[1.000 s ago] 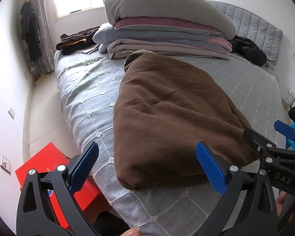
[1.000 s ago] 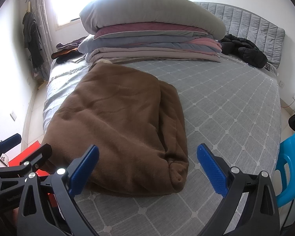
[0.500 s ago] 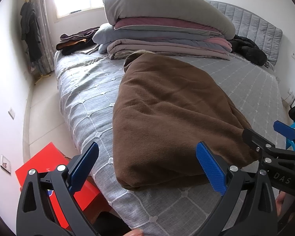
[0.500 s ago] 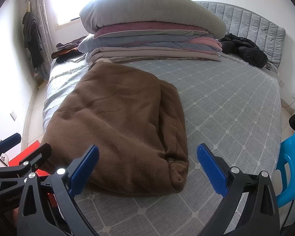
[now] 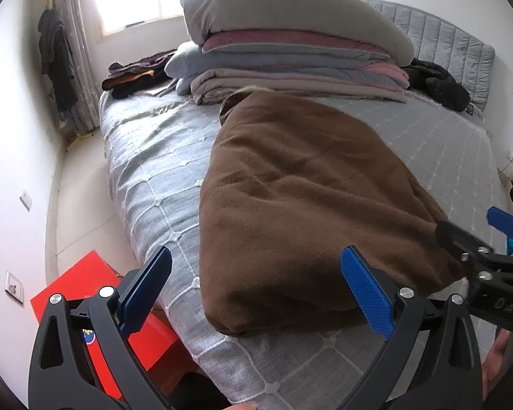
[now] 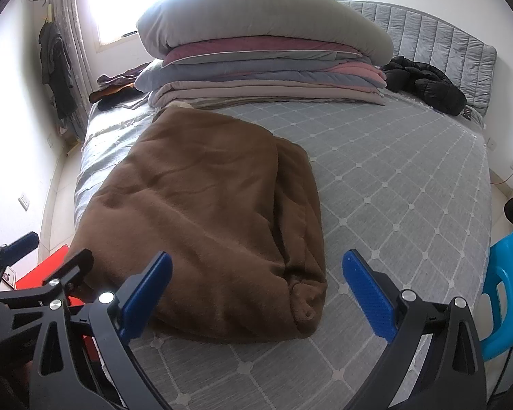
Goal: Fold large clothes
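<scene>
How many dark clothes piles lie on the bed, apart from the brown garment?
2. One pile lies at the far left corner, beside the stacked bedding; a black jacket lies at the far right, against the headboard. The bedding may hide more.

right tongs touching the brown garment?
Apart. The right wrist view shows the right tongs open, with gray bedspread visible between their pads and the brown garment.

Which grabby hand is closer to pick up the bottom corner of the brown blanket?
Probably the left gripper: it is open, with the brown blanket's near left corner right between its fingers. The right gripper, also open, faces the blanket's right corner and mostly bare bed.
</scene>
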Motion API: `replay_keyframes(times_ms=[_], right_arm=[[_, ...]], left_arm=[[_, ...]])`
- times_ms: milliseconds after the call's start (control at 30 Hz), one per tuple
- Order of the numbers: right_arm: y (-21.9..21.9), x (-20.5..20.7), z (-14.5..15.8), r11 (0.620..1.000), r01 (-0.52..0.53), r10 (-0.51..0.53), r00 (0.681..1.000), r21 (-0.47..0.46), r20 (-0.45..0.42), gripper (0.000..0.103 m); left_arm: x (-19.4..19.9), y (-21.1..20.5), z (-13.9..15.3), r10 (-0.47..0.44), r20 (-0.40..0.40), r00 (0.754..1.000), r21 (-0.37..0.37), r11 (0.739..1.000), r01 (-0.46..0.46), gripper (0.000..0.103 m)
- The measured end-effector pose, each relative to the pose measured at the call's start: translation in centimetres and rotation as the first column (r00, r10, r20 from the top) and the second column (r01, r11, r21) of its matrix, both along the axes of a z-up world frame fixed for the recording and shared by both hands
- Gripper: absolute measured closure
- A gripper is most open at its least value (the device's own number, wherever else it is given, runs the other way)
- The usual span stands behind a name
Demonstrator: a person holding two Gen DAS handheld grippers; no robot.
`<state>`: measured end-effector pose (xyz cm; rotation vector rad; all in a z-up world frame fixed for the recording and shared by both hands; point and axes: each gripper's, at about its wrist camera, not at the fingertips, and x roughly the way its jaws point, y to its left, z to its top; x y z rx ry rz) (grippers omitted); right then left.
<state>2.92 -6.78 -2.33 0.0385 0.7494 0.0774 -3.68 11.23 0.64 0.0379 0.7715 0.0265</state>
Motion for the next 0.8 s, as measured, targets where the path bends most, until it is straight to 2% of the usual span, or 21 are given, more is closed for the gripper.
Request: replay_keyframes(times_ms=[200, 333, 500, 633, 733, 800], right_arm=[[-0.6, 0.1, 0.6, 1.0, 0.015, -0.015, 0.999, -0.004, 0.045, 0.007], [-1.5, 0.4, 1.0, 0.999, 0.034, -0.033, 0.997, -0.011, 0.071, 0.007], [-3.3, 1.3, 0.5, 0.998, 0.057, -0.057, 0.997, 0.003, 0.048, 0.007], [-5.0, 1.7, 0.0, 0.998, 0.068, -0.068, 0.997, 0.015, 0.02, 0.007], [-6.4, 2.1, -0.4, 0.998, 0.059, -0.058, 0.998, 0.035, -0.016, 0.007], [-7.1, 2.2, -0.9, 0.998, 0.046, -0.044, 0.998, 0.049, -0.042, 0.007]], left_arm=[[0.8, 0.2, -0.4, -0.014, -0.021, 1.0, -0.06, 0.998, 0.013, 0.007], [0.7, 1.0, -0.1, -0.011, 0.006, 1.0, -0.116, 0.993, 0.011, 0.007], [0.3, 3.2, 0.5, -0.004, 0.088, 0.996, -0.281, 0.959, 0.028, 0.008], [0.3, 3.5, 0.6, 0.026, 0.115, 0.993, -0.265, 0.964, 0.006, 0.008], [0.7, 3.3, 0.2, 0.025, 0.103, 0.994, -0.233, 0.972, -0.001, 0.008], [1.1, 3.2, -0.1, 0.013, 0.076, 0.997, -0.242, 0.97, 0.005, 0.007]])
